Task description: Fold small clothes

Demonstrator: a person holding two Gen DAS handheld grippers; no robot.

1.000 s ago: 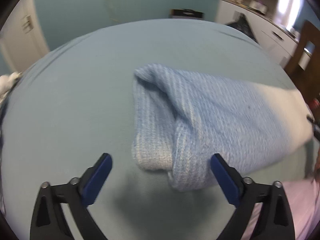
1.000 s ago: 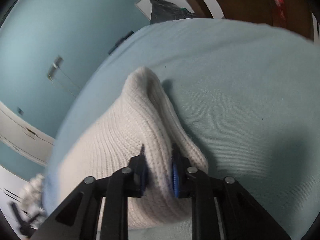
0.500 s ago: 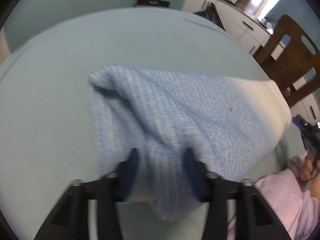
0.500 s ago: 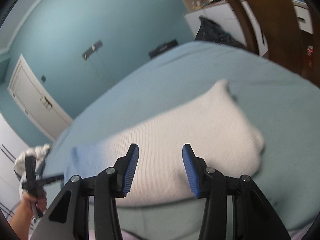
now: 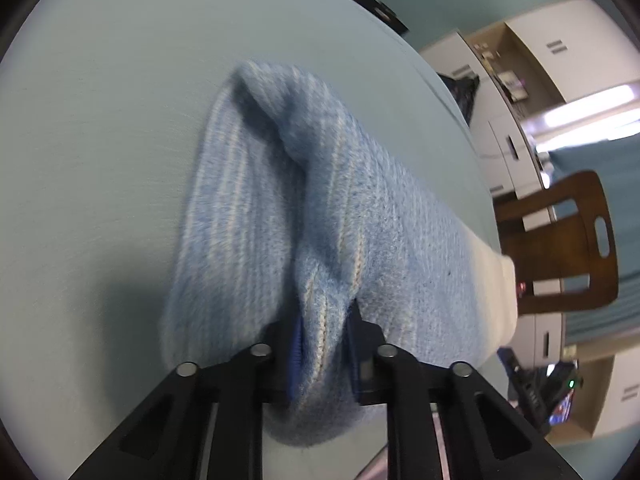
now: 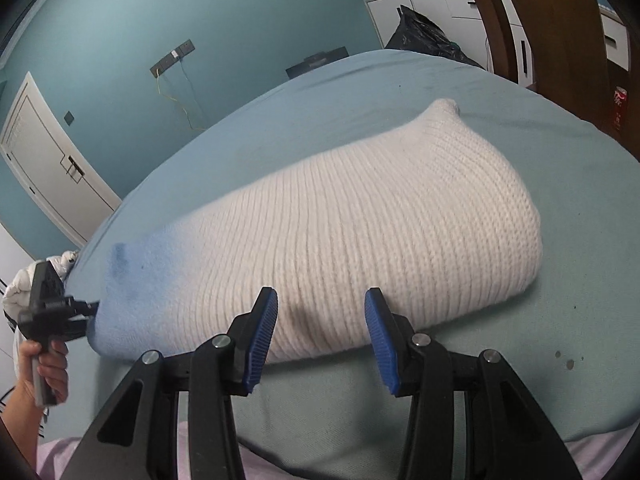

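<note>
A small knit garment (image 5: 400, 232), light blue at one end and cream white (image 6: 400, 216) at the other, lies humped on the teal-covered surface (image 5: 100, 160). In the left wrist view my left gripper (image 5: 324, 320) is closing, its blue pads pinching a raised fold with a seam at the blue end. The right wrist view shows that same left gripper (image 6: 52, 312) at the garment's far left tip, held by a hand (image 6: 44, 368). My right gripper (image 6: 320, 308) stands open at the near edge of the white part, with nothing pressed between its pads.
A wooden chair (image 5: 560, 240) and white cabinets (image 5: 520, 80) stand beyond the surface's right side. A black bag (image 6: 424, 32) and a red can (image 6: 619, 108) are at the back right. A white door (image 6: 48, 172) and a white cloth (image 6: 20, 284) are at the left.
My left gripper came down onto the blue end and closed on a fold of it. My right gripper let go of the white end, opened and drew back.
</note>
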